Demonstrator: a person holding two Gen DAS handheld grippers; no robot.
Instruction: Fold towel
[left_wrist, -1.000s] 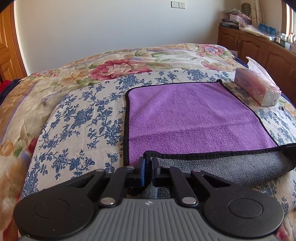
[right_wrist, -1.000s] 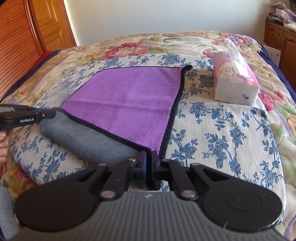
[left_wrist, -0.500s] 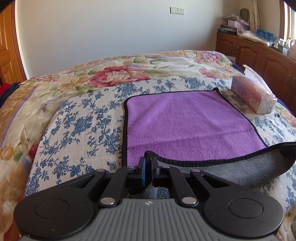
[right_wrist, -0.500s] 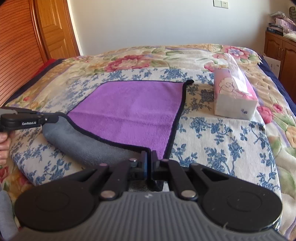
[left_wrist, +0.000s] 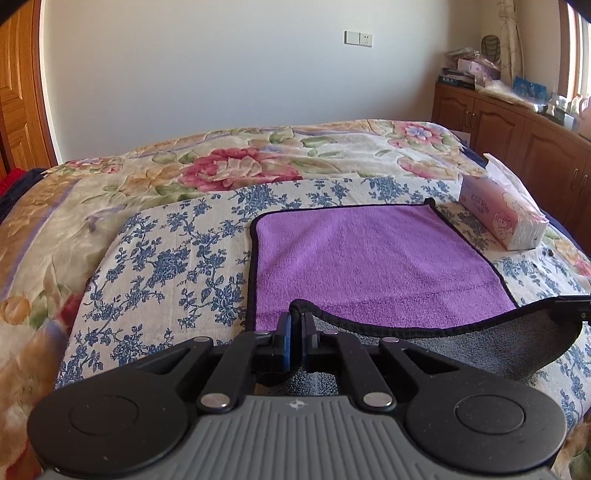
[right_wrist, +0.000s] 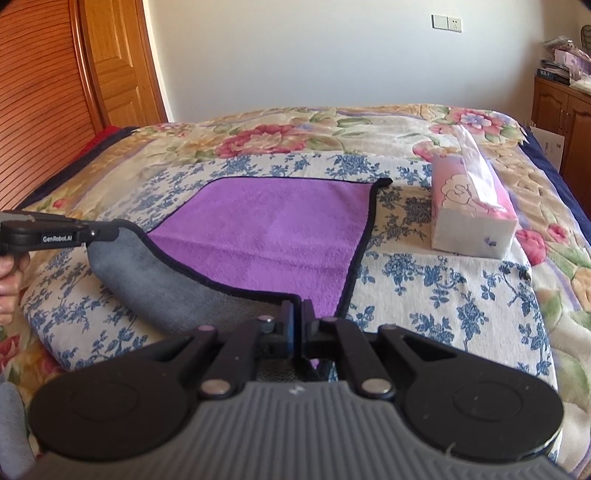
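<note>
Left wrist view. The left gripper (left_wrist: 294, 332) has its jaws closed to a thin slit, pinching the black-bound near corner of the towel (left_wrist: 369, 258). Landmark: the tissue box (left_wrist: 502, 218). The towel lies purple side up on the blue-flowered blanket (left_wrist: 166, 266), its far corner just short of the tissue box. The near edge is raised, grey underside showing, and sags in a curve between this corner and the other held corner, which sits on the tissue-box side and nearer the camera. Far half is flat on the blanket.

Right wrist view. The right gripper (right_wrist: 296, 325) is likewise closed to a slit on the towel's (right_wrist: 277, 236) near corner on the tissue box (right_wrist: 472, 218) side. The left gripper (right_wrist: 110, 233) shows well away from the box, nipped on the opposite near corner, grey flap hanging below it.

Progress, as judged: both near corners grasped and lifted; first fold begun, not laid. The raised edge sits well short of the far edge, which lies level with the tissue box. Left: carry the edge over to the far edge, align, release, then any further folds.
</note>
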